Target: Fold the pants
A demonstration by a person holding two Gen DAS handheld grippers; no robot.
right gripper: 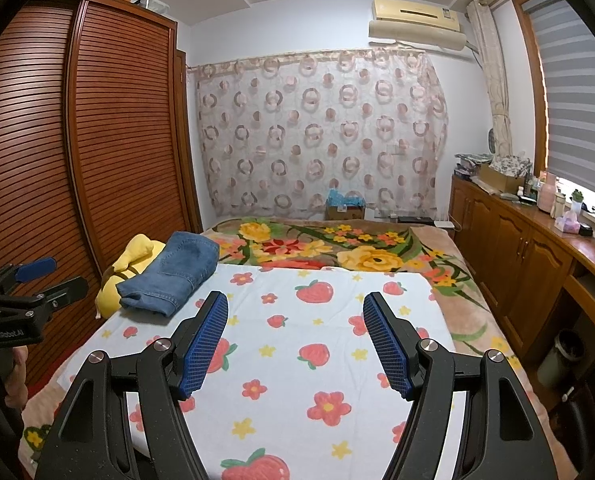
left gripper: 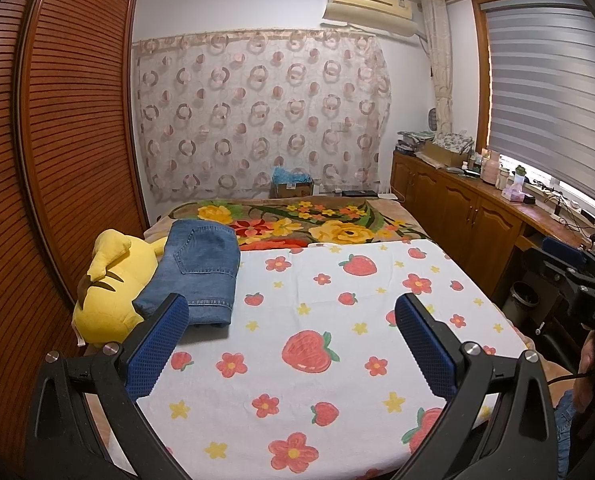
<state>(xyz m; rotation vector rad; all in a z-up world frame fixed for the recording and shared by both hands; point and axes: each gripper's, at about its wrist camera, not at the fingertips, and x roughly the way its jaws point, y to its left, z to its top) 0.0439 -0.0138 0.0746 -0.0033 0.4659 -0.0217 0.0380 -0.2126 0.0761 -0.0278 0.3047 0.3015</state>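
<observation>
Blue mesh pads: lining both fingers of the left gripper (left gripper: pixel 291 312) and of the right gripper (right gripper: pixel 295 304); nearest things in each wrist view.
Left gripper: spread wide, gripping nothing; poised over the near part of the strawberry sheet (left gripper: pixel 337 360); left fingertip overlapping the near hem of the pants (left gripper: pixel 199 272) in the picture, contact impossible to judge.
Right gripper: parted to a moderate gap, nothing between the fingers; poised over the same sheet (right gripper: pixel 297 380), toward its middle; seen also at the right edge of the left wrist view (left gripper: pixel 573 276), off the sheet's right side.
Strawberry sheet: white cloth printed with red strawberries, red flowers and small yellow stars; spread flat on the bed.
Pants: blue denim, already folded into a compact stack, back pocket facing up; at the far left corner of the strawberry sheet, lying partly on it and partly against the plush toy (left gripper: pixel 109 288); seen from the right wrist too (right gripper: pixel 169 276).
Plush toy: yellow with dark markings; just left of the strawberry sheet, touching the pants.
Floral blanket (left gripper: pixel 297 224): brown with yellow and red blooms; beyond the strawberry sheet's far edge.
Wardrobe (left gripper: pixel 57 140): slatted reddish wood; left of the strawberry sheet.
Curtain (left gripper: pixel 257 112): ring-patterned, sheer; on the wall far behind the strawberry sheet.
</observation>
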